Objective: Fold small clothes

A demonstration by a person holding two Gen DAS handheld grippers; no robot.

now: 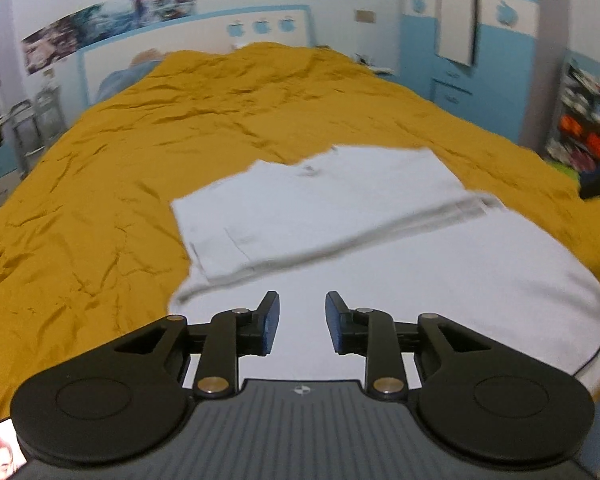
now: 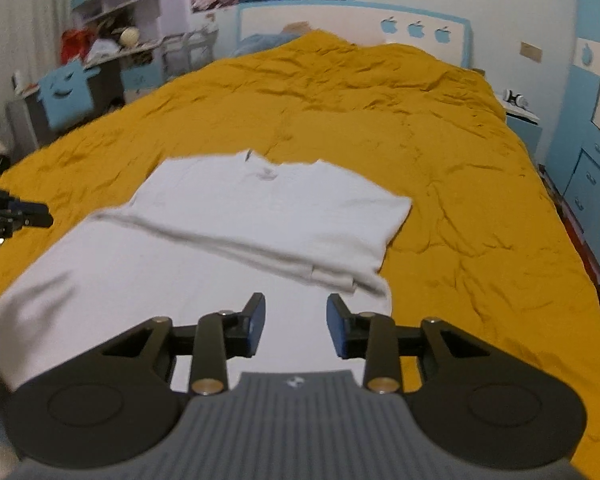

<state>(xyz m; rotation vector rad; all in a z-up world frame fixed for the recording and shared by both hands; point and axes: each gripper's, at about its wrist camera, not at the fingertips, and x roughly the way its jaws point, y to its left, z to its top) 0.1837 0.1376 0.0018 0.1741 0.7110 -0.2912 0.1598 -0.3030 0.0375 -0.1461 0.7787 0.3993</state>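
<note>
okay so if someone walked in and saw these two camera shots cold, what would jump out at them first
The mustard-yellow bedspread fills most of both views, rumpled and running back to a blue-trimmed headboard. On its near end lies a white T-shirt, its upper part already folded over the rest. In the foreground of each view an open black gripper hangs over the shirt's near part: the left gripper and the right gripper, neither holding cloth.

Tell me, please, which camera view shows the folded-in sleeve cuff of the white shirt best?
The right wrist view: the white shirt lies below, and its sleeve cuff sits just ahead of the open right gripper. The left wrist view shows its own side's cuff, blurred.
</note>
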